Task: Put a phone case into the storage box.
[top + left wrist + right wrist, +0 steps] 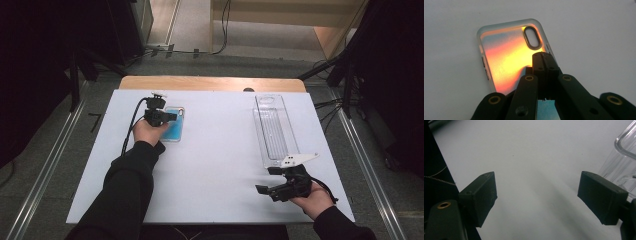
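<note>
On the white counter (215, 165) two things lie well apart: a long clear plastic tray (275, 129) at the far right and a phone case (175, 125) at the far left. That tray runs near to far, its near end just beside the right claw (267, 181), and one rounded corner of it (626, 150) rises at the right edge of the right gripper view. Flat on the counter, the phone case (509, 53) looks blue from above and glows orange and yellow in the left gripper view, its oval camera hole at the far end. Over its near part sits the left claw (544, 62), jaws pressed together, nothing seen between them. By the near right edge, the right claw (537, 195) stands wide open and empty over bare counter.
</note>
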Demonstrator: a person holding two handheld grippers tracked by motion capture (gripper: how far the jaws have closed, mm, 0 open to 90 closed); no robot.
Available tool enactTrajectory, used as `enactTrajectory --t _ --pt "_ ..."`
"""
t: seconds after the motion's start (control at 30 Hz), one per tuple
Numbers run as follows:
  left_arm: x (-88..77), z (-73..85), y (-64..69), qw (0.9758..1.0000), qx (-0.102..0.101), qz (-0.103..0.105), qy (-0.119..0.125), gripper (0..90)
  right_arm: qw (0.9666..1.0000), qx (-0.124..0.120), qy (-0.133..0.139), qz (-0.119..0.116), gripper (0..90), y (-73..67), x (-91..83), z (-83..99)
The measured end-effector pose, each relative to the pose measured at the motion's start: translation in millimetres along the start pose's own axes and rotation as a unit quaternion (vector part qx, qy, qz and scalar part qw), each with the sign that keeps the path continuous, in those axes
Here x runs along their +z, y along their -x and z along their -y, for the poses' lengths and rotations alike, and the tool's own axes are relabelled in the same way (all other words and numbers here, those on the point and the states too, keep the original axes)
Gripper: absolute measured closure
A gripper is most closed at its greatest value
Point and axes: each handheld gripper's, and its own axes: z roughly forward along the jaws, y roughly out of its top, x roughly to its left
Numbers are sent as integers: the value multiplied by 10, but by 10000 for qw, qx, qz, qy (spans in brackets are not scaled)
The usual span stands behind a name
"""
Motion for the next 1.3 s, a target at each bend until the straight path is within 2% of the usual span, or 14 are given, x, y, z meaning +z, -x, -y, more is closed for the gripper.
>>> enactTrajectory --t 0.23,0.4,0.57,0.8,1.1,1.17,1.23,1.3 --pt "87 31 56 9999 78 41 -84 900 10000 -1 -10 7 142 -1 2 -2" --pt "125 57 160 9996 238 107 -120 900 10000 -11 -8 6 142 0 1 1" --pt "140 70 209 9991 286 255 -165 900 10000 -17 -9 0 142 -4 -1 3" --pt "147 139 342 9966 522 555 -318 900 10000 -18 -5 13 142 -1 -4 3" --pt "129 202 416 9947 572 736 -426 900 10000 -18 -8 22 142 0 0 1" --pt "117 220 447 9935 656 773 -512 900 10000 -10 -2 29 142 3 0 2" --pt "121 229 462 9935 644 794 -496 900 10000 -14 0 31 142 2 0 2" --pt "120 250 487 9923 671 887 -542 900 10000 -17 -7 38 142 1 0 1"
